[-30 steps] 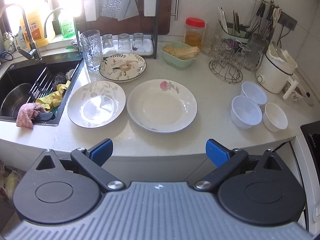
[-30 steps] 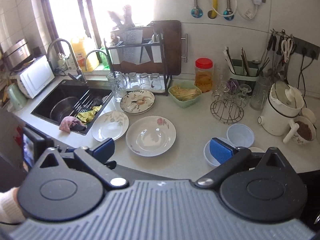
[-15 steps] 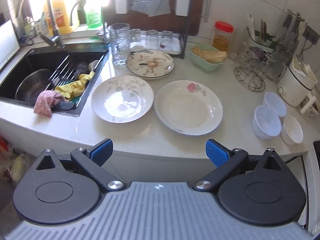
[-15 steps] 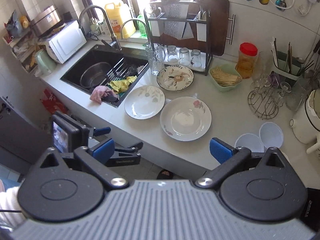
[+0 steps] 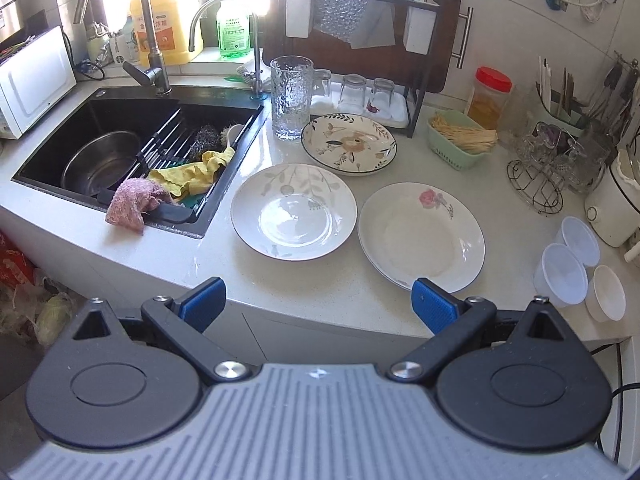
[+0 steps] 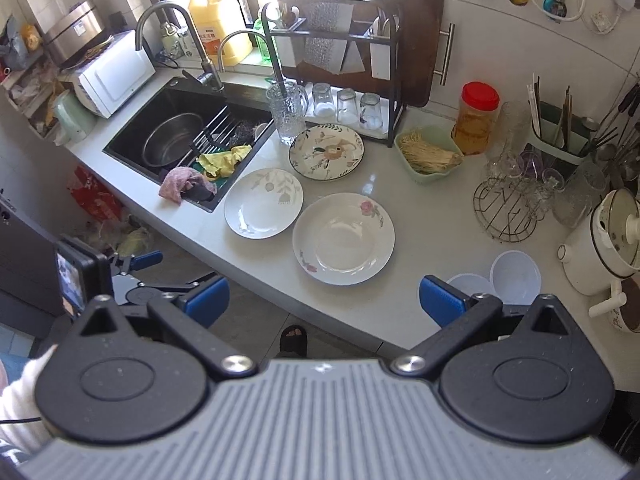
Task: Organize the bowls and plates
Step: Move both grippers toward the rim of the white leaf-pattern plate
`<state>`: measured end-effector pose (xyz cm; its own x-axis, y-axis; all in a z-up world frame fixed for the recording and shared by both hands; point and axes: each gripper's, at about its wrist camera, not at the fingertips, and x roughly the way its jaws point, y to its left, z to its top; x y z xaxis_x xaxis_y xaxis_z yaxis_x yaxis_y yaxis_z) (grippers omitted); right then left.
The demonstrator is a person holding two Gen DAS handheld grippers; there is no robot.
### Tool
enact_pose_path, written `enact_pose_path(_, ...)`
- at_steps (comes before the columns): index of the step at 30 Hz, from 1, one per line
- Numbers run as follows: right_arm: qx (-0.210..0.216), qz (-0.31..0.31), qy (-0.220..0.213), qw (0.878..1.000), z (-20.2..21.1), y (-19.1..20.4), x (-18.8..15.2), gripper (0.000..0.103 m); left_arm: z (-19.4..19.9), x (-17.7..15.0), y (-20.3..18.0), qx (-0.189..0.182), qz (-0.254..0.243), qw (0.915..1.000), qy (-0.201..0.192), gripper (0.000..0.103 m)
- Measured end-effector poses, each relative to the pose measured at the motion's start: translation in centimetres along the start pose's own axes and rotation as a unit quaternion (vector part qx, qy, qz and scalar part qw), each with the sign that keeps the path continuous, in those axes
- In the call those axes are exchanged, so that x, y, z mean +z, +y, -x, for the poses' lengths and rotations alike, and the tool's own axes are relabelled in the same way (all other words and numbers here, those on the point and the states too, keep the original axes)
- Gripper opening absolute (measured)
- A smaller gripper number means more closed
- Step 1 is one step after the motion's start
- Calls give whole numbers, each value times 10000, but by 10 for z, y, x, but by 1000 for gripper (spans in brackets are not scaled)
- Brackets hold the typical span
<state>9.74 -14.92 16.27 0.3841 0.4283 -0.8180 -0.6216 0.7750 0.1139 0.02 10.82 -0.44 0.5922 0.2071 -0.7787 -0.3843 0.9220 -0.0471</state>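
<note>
Both wrist views look down from off the counter point(image 5: 320, 292) edge — sharing plates, sink.

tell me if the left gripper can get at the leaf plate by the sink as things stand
Probably yes. The left gripper is open and empty, held short of the counter edge, with the leaf plate straight ahead. Nothing lies on the plate or between it and the gripper.

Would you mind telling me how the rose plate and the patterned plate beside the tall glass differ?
The rose plate is larger and mostly plain white, with a pink flower at its rim; the patterned plate is smaller, with leaves and a flower across it. The rose plate lies near the counter's front edge, the patterned one farther back. Both lie flat and empty.
</note>
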Motion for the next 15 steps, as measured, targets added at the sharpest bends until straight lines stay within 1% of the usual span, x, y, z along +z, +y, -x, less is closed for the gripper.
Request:
enact_pose_path(4, -60, 161, 104, 9998, -4, 2, 9, 103, -6, 7, 4, 27, 62, 10000, 12, 101)
enact_pose_path(9, -152, 208, -13, 9997, -8, 0, 17, 103, -18, 12, 17, 70, 62, 9999, 134, 101)
enact_pose_path(11, -156, 172, -39, 9997, -17, -1, 17, 103, -22, 14, 23, 70, 62, 9999, 138, 101)
enact_pose_path(15, -72, -44, 209, 9997, -54, -5, 10, 103, -29, 22, 38, 28, 128, 9998, 135, 101)
